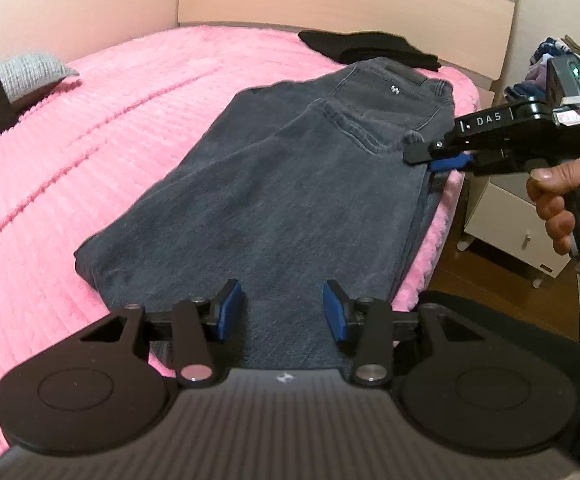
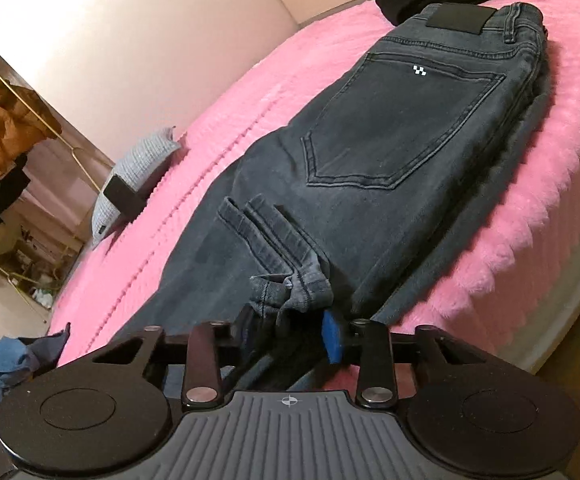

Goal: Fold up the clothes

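Dark grey jeans (image 1: 290,184) folded, right claw (image 2: 290,320) pinching hem, left claw (image 1: 283,312) parted, empty

One pair of jeans (image 1: 281,184) — two grippers (image 1: 283,312).

Both grippers are black with blue pads: the left gripper (image 1: 283,312), and the right gripper (image 1: 436,160), lettered "DAS", cabled, its hand (image 1: 558,204) perhaps dark-sleeved.

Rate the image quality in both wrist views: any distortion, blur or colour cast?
Left wrist view: strong fisheye bowing of the pale wooden headboard, dark vignette corners, dark grey denim jeans sharp. Right wrist view: same bowing, fluffy pink bed blanket soft at the edge, warm pinkish cast, bright glare top left.
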`<move>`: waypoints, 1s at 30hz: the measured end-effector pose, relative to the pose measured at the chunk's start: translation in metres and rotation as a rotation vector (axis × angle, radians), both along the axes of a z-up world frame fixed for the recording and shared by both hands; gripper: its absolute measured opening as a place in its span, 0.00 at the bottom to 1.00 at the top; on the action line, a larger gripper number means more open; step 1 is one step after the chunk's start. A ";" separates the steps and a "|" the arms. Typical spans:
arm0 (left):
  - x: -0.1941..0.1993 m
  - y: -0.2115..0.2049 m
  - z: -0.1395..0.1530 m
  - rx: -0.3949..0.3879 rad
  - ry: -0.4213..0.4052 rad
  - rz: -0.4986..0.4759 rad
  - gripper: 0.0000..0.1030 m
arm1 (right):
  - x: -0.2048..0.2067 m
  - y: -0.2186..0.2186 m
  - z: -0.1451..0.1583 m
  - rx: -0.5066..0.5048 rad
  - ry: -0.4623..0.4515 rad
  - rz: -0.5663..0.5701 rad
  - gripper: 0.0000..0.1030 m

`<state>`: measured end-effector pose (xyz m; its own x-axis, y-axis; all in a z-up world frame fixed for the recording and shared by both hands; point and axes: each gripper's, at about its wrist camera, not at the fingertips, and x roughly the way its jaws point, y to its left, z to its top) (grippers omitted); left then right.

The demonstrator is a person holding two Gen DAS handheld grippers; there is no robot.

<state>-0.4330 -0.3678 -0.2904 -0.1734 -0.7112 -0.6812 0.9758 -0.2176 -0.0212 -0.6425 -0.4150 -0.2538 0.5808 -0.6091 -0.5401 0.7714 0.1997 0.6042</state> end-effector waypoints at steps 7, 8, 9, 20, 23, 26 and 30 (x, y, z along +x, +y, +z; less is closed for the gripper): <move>-0.008 -0.006 -0.003 0.016 -0.001 -0.023 0.37 | -0.013 -0.001 0.014 -0.072 0.077 0.003 0.18; -0.009 -0.009 -0.006 0.028 -0.011 -0.027 0.38 | -0.016 -0.004 0.003 -0.035 0.077 0.012 0.21; -0.008 -0.009 -0.005 0.030 -0.013 -0.029 0.38 | -0.019 -0.006 -0.007 -0.003 0.074 0.022 0.22; 0.031 -0.028 0.004 0.023 0.006 0.081 0.38 | 0.006 0.028 0.033 -0.323 0.266 0.060 0.42; 0.044 -0.032 -0.008 0.067 0.008 0.109 0.34 | 0.005 0.024 0.016 -0.256 0.270 0.082 0.41; 0.052 -0.023 -0.008 0.061 0.029 0.115 0.34 | 0.004 0.022 0.000 -0.187 0.278 0.097 0.42; 0.060 -0.020 -0.006 0.059 0.065 0.132 0.34 | -0.003 0.033 0.011 -0.194 0.255 0.086 0.45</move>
<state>-0.3731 -0.3873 -0.2964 -0.1258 -0.6901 -0.7127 0.9920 -0.0838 -0.0941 -0.6452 -0.3821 -0.2426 0.4956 -0.6692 -0.5537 0.8682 0.3632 0.3381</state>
